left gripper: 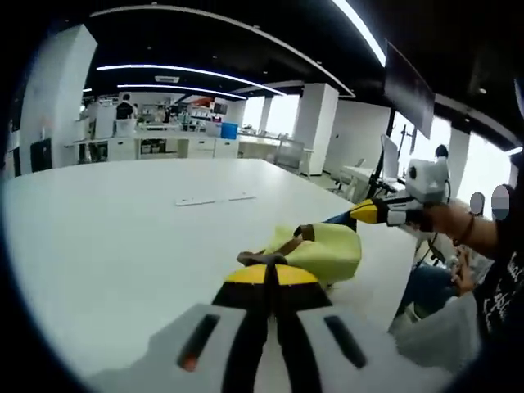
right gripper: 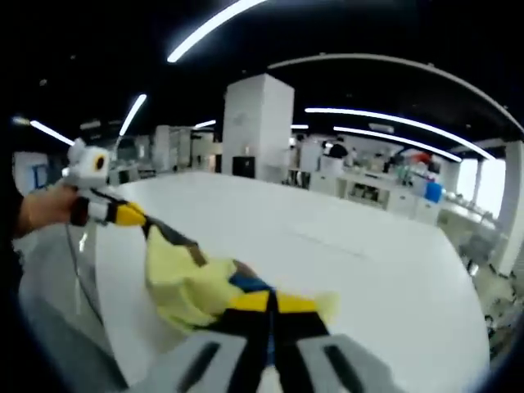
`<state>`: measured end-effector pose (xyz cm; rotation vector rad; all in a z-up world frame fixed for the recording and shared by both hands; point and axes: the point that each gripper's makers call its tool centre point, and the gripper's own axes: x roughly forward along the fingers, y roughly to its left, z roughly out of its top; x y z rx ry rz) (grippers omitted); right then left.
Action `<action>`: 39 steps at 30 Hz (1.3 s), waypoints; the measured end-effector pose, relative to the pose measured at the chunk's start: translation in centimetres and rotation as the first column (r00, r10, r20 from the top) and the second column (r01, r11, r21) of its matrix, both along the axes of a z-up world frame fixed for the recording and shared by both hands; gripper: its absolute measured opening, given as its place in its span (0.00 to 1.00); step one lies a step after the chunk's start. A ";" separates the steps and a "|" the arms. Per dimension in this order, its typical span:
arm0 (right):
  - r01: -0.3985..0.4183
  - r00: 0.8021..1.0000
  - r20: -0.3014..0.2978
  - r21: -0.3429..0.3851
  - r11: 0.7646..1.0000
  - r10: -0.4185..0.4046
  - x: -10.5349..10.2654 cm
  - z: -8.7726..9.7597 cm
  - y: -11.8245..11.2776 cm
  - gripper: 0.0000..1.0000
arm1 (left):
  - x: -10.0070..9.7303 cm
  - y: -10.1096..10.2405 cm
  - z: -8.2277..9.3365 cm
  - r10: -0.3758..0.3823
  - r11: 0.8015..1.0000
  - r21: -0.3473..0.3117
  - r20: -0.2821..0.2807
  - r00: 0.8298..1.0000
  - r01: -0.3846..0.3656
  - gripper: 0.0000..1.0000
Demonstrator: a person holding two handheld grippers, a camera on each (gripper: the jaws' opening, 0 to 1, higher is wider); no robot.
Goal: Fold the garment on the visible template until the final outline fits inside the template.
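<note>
A yellow garment (left gripper: 327,250) with brown trim hangs bunched above the white table (left gripper: 115,246), stretched between both grippers. In the left gripper view my left gripper (left gripper: 272,270) is shut on one end of it. The right gripper (left gripper: 358,216) comes in from the right, held by a hand, and pinches the far end. In the right gripper view my right gripper (right gripper: 270,301) is shut on the garment (right gripper: 192,282), and the left gripper (right gripper: 137,219) grips its other end at the left. Faint template marks (left gripper: 214,199) lie on the table beyond the cloth.
The person (left gripper: 491,270) stands at the table's right edge in the left gripper view. A white pillar (right gripper: 258,123) and desks with a blue bin (left gripper: 229,129) stand far behind. The table (right gripper: 385,270) reaches wide and bare beyond the garment.
</note>
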<state>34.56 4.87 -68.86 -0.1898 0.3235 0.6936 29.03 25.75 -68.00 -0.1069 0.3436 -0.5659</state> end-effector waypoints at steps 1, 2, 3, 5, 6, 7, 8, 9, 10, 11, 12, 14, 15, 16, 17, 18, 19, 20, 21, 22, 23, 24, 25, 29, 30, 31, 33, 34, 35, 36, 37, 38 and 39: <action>0.007 1.000 0.002 0.007 1.000 -0.007 0.2 0.2 -0.2 0.00 | 0.1 0.1 0.2 0.003 1.000 -0.004 0.004 1.000 -0.003 0.00; 0.024 1.000 0.011 0.016 1.000 -0.024 0.6 0.6 -0.5 0.00 | 0.2 0.2 0.4 0.005 1.000 -0.006 0.009 1.000 -0.005 0.00; 0.028 0.999 0.014 0.019 0.999 -0.029 0.7 0.8 -0.7 0.00 | 0.5 0.5 0.7 0.007 1.000 -0.011 0.012 1.000 -0.007 0.00; 0.063 0.997 0.035 0.011 0.998 -0.063 1.4 1.4 -1.4 0.00 | 0.7 0.9 1.3 0.011 1.000 -0.016 0.015 1.000 -0.011 0.00; 0.073 0.997 0.040 0.007 0.997 -0.073 1.7 1.7 -1.7 0.00 | 0.9 1.0 1.5 0.013 1.000 -0.015 0.020 1.000 -0.013 0.00; 0.079 0.996 0.043 0.009 0.997 -0.079 1.8 1.9 -1.9 0.00 | 1.2 1.2 1.8 0.015 1.000 -0.010 0.028 0.999 -0.015 0.00; 0.095 0.994 0.054 0.013 0.995 -0.096 2.2 2.3 -2.3 0.00 | 1.3 1.3 2.0 0.017 1.000 -0.008 0.033 0.999 -0.016 0.00; 0.100 0.993 0.058 0.013 0.995 -0.101 2.3 2.5 -2.5 0.00 | 1.4 1.4 2.3 0.019 1.000 -0.006 0.038 0.999 -0.019 0.00; 0.103 0.993 0.061 0.012 0.995 -0.104 2.5 2.7 -2.6 0.00 | 1.7 1.5 2.8 0.022 1.000 -0.007 0.050 0.999 -0.021 0.00; 0.110 0.992 0.066 0.014 0.994 -0.111 2.6 2.9 -2.8 0.00 | 1.8 1.6 3.1 0.023 1.000 -0.010 0.056 0.998 -0.022 0.00; 0.120 0.990 0.076 0.016 0.993 -0.121 2.8 3.3 -3.1 0.00 | 2.1 1.7 3.6 0.024 1.000 -0.012 0.065 0.998 -0.023 0.00; 0.124 0.989 0.084 0.013 0.992 -0.125 3.2 3.8 -3.4 0.00 | 2.5 1.9 4.4 0.027 0.999 -0.019 0.077 0.997 -0.026 0.00; 0.124 0.988 0.092 0.011 0.992 -0.124 3.4 4.2 -3.6 0.00 | 2.6 2.0 4.7 0.031 0.999 -0.023 0.083 0.996 -0.029 0.00; 0.123 0.988 0.093 0.010 0.992 -0.124 3.6 4.3 -3.7 0.00 | 2.9 2.1 5.2 0.032 0.999 -0.033 0.092 0.995 -0.029 0.00; 0.125 0.988 0.089 0.009 0.992 -0.125 3.9 4.5 -3.9 0.00 | 3.0 2.1 5.2 0.032 0.999 -0.033 0.093 0.995 -0.029 0.00; 0.126 0.988 0.090 0.008 0.992 -0.127 4.0 4.6 -4.0 0.00 | 3.4 2.3 5.6 0.034 0.999 -0.032 0.096 0.995 -0.031 0.00; 0.126 0.988 0.094 0.006 0.992 -0.126 4.2 4.7 -4.1 0.00 | 3.7 2.4 5.8 0.036 0.999 -0.030 0.099 0.994 -0.033 0.00; 0.127 0.987 0.099 0.006 0.992 -0.127 4.5 4.9 -4.2 0.00 | 4.1 2.6 6.1 0.037 0.999 -0.027 0.107 0.994 -0.034 0.00; 0.126 0.987 0.102 0.007 0.992 -0.126 4.7 5.1 -4.2 0.00 | 4.4 2.7 6.4 0.036 0.999 -0.025 0.113 0.993 -0.033 0.00; 0.126 0.986 0.106 0.009 0.992 -0.126 4.9 5.3 -4.1 0.00 | 4.8 2.7 6.8 0.034 0.999 -0.022 0.124 0.992 -0.031 0.00; 0.127 0.986 0.110 0.009 0.992 -0.128 5.1 5.5 -4.1 0.00 | 5.1 2.7 7.1 0.032 0.999 -0.019 0.131 0.991 -0.030 0.00; 0.129 0.985 0.115 0.008 0.992 -0.129 5.5 5.7 -4.1 0.00 | 5.6 2.6 7.4 0.031 0.999 -0.015 0.138 0.990 -0.029 0.00; 0.130 0.985 0.116 0.007 0.991 -0.130 5.8 5.9 -4.1 0.00 | 5.9 2.6 7.6 0.029 1.000 -0.011 0.143 0.989 -0.027 0.00; 0.141 0.983 0.121 0.012 0.990 -0.141 7.1 6.5 -4.1 0.00 | 7.7 2.7 8.1 0.042 0.999 -0.009 0.159 0.986 -0.041 0.00; 0.142 0.982 0.124 0.014 0.990 -0.143 7.5 6.6 -4.0 0.00 | 8.0 2.7 8.2 0.047 0.999 -0.010 0.160 0.986 -0.046 0.00; 0.142 0.982 0.126 0.013 0.990 -0.143 7.8 6.7 -4.0 0.00 | 8.7 2.7 8.3 0.056 0.998 -0.014 0.168 0.984 -0.054 0.00; 0.142 0.981 0.132 0.009 0.990 -0.142 8.6 6.9 -3.8 0.00 | 9.4 2.7 8.3 0.066 0.998 -0.021 0.165 0.984 -0.064 0.00; 0.141 0.981 0.133 0.012 0.990 -0.142 9.2 7.0 -3.7 0.00 | 9.8 2.8 8.3 0.069 0.998 -0.024 0.168 0.983 -0.066 0.00; 0.140 0.981 0.134 0.014 0.990 -0.141 9.6 7.0 -3.6 0.00 | 10.4 2.8 8.2 0.077 0.997 -0.031 0.167 0.983 -0.073 0.00; 0.142 0.981 0.130 0.018 0.990 -0.144 10.2 7.0 -3.5 0.00 | 10.8 3.0 8.1 0.081 0.996 -0.033 0.163 0.983 -0.077 0.00; 0.143 0.982 0.123 0.022 0.989 -0.145 10.4 6.9 -3.5 0.00 | 11.5 3.1 7.9 0.088 0.996 -0.032 0.165 0.982 -0.084 0.00; 0.146 0.982 0.118 0.026 0.989 -0.148 11.0 6.7 -3.4 0.00 | 11.8 3.0 7.8 0.095 0.995 -0.031 0.164 0.982 -0.091 0.00; 0.149 0.982 0.114 0.028 0.988 -0.151 11.3 6.6 -3.4 0.00 | 12.3 3.0 7.5 0.101 0.995 -0.024 0.156 0.983 -0.098 0.00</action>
